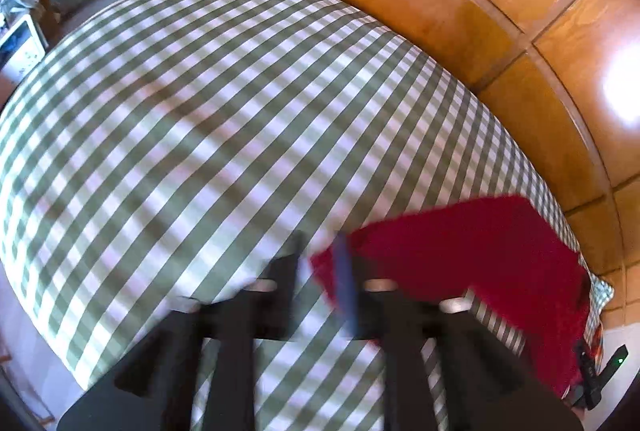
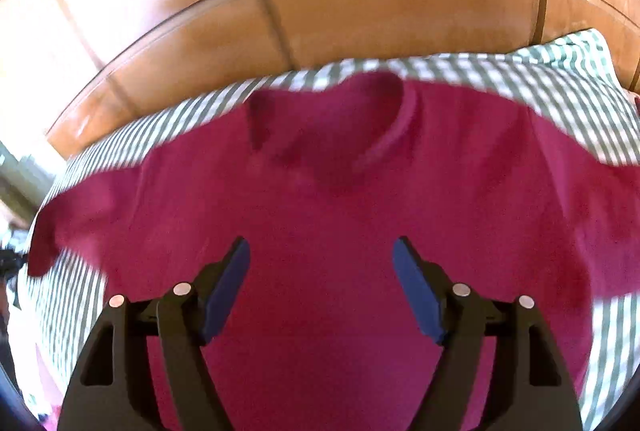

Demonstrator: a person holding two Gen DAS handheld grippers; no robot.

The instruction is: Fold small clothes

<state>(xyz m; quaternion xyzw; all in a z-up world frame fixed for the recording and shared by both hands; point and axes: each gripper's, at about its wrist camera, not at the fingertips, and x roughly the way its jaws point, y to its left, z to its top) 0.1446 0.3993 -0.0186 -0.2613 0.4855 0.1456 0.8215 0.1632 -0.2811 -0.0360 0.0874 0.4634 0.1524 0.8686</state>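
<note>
Jaws apart, empty: right gripper (image 2: 321, 283) above red shirt (image 2: 320, 191); left gripper (image 1: 324, 271) at sleeve edge. Pinch single layer, fold square.

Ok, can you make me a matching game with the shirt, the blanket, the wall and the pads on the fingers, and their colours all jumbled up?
Things:
1. T-shirt
2. Bed cover
3. Wall panels
4. Pads on the right gripper's fingers

Colours:
A. Blue
B. Orange-brown wood
C. Red
D. Green and white checks

Pairs: 1-C, 2-D, 3-B, 4-A
</note>
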